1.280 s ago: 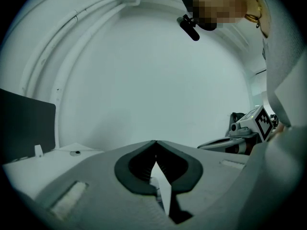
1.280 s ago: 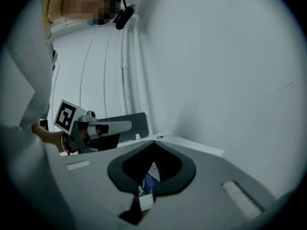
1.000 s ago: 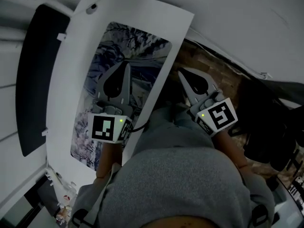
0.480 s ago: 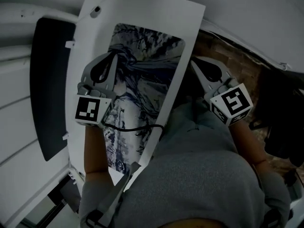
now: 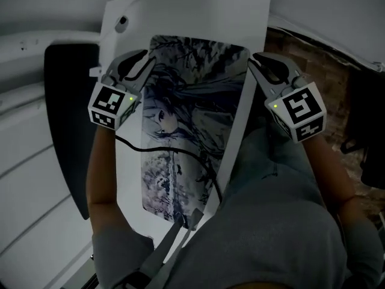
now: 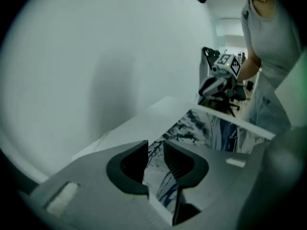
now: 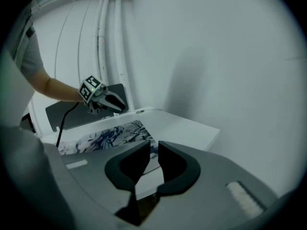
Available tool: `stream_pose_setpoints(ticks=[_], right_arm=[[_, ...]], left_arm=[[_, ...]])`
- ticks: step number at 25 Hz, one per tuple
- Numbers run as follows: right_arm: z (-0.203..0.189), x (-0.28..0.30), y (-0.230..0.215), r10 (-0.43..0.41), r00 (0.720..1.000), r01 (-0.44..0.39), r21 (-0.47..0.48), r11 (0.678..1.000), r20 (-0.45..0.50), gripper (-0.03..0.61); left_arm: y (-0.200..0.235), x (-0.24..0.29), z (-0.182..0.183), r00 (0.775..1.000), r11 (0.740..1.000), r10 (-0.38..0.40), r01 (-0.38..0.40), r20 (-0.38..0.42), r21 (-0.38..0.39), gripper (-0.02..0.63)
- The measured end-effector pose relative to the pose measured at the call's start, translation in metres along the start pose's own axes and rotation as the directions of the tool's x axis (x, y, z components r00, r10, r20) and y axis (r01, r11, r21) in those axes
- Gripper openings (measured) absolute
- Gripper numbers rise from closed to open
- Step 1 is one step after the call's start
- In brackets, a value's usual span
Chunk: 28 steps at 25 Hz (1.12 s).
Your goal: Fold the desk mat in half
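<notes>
The desk mat (image 5: 192, 101), printed with a blue-grey drawing, lies flat on the white table (image 5: 180, 11). My left gripper (image 5: 139, 62) hovers at the mat's far left corner. Its jaws are opening, a narrow gap shows between them, and nothing is pinched. In the left gripper view the mat (image 6: 211, 128) shows through the gap of the left gripper (image 6: 156, 150). My right gripper (image 5: 260, 65) is at the table's right edge beside the mat's far right corner. It is opening too, and in the right gripper view the right gripper (image 7: 153, 150) has nothing between its jaws.
A black cable (image 5: 174, 155) trails across the mat from the left gripper. A dark panel (image 5: 63, 119) stands left of the table. A small round fitting (image 5: 122, 21) sits at the table's far left. Brick-patterned floor (image 5: 307, 59) lies to the right.
Both grippers have moved apart and farther away, the left from over the mat's middle to its far left corner. Their jaws went from shut to slightly apart.
</notes>
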State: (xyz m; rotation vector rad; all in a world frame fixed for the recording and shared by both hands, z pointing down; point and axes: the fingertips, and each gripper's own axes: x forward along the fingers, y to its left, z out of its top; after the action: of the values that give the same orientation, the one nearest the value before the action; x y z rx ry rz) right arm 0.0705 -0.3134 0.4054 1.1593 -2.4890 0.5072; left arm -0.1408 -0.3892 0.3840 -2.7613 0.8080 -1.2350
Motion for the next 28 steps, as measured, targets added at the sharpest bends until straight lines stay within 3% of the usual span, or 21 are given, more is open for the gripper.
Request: stream_pose_setpoints(ticks=[2,7,13,19,23,28], right_arm=[[-0.004,0.013,0.0,-0.017,0.999,0.016,-0.026,1.0,-0.027,0.06],[-0.024,0.037,-0.003,-0.046,0.991,0.033,-0.105,0.994,-0.129,0.103],[-0.031,0.049,-0.011,-0.052,0.983,0.037,-0.086,0.996,-0.178,0.145],[-0.034,0.064,-0.005,-0.033,0.97,0.01,-0.098,0.995,-0.24,0.158],[-0.034,0.066,-0.006,-0.031,0.973,0.017,-0.059,0.998,-0.23,0.158],[-0.035,0.067,-0.005,-0.042,0.96,0.023,-0.069,0.997,-0.276,0.15]], left_arm=[[0.014,0.011,-0.009,0.999,0.998,-0.021,0.023,-0.035,0.052,0.103],[0.034,0.039,-0.029,0.994,0.997,-0.078,0.076,-0.075,-0.026,0.131],[0.05,0.068,-0.05,0.978,0.991,-0.127,0.13,-0.169,0.009,0.169],[0.046,0.086,-0.063,0.923,0.958,-0.276,0.285,-0.268,-0.005,0.204],[0.045,0.09,-0.064,0.877,0.929,-0.359,0.368,-0.32,-0.034,0.21],[0.043,0.091,-0.063,0.856,0.922,-0.366,0.386,-0.366,-0.019,0.213]])
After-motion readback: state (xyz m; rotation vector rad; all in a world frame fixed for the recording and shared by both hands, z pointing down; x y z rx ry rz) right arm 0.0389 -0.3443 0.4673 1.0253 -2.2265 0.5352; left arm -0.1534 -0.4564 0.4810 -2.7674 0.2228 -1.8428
